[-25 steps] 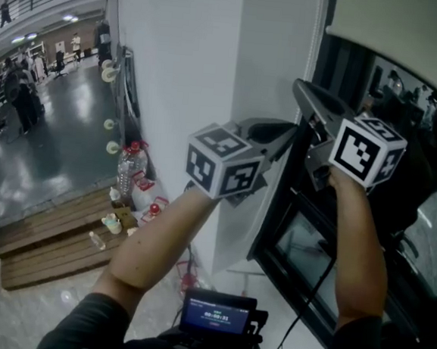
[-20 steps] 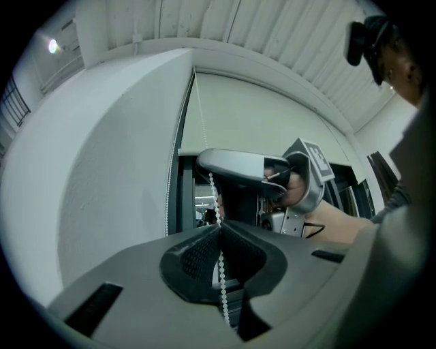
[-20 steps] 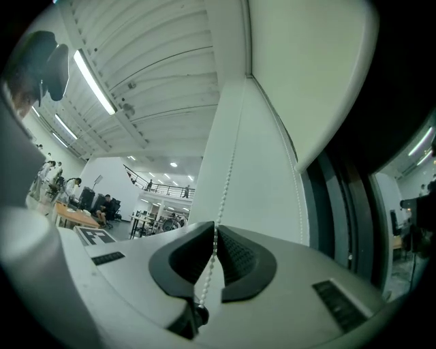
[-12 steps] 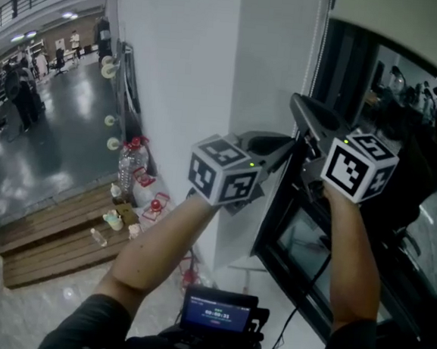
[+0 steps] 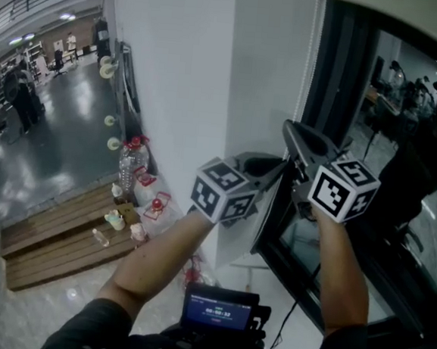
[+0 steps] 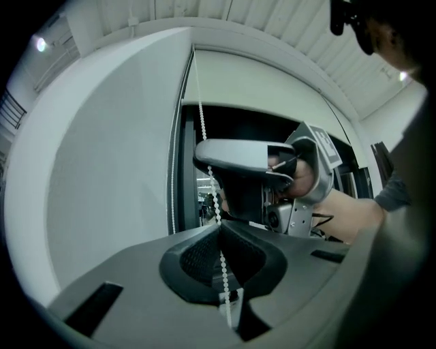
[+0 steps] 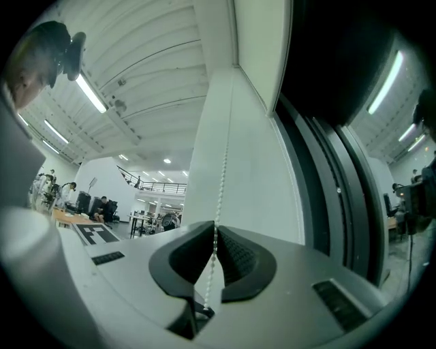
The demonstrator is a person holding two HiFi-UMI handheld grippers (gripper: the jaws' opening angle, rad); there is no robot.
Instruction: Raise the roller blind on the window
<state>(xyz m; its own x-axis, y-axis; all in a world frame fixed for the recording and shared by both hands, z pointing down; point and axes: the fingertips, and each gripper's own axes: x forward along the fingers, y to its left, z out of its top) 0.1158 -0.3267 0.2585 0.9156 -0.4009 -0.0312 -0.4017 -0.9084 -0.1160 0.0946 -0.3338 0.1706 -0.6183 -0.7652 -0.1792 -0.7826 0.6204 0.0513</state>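
Note:
A white bead chain (image 5: 312,72) hangs down the edge of the dark window frame (image 5: 329,88). Both grippers hold it, one above the other. My left gripper (image 5: 285,167) points right, shut on the bead chain (image 6: 219,232), which runs between its pads. My right gripper (image 5: 290,128) sits just above it, also shut on the chain (image 7: 215,235). In the left gripper view the right gripper (image 6: 235,157) shows directly above on the same chain. The cream roller blind (image 5: 415,11) covers only the top of the window; it also appears as the blind (image 6: 272,82) over dark glass.
A white wall pillar (image 5: 181,75) stands left of the window. Wooden pallets (image 5: 54,231) with bottles (image 5: 130,166) and small items lie on the floor lower left. A screen device (image 5: 218,310) and a black cable (image 5: 302,306) hang near my body.
Both grippers have moved down together along the frame with the chain in them. The blind's lower edge has risen and more dark glass shows.

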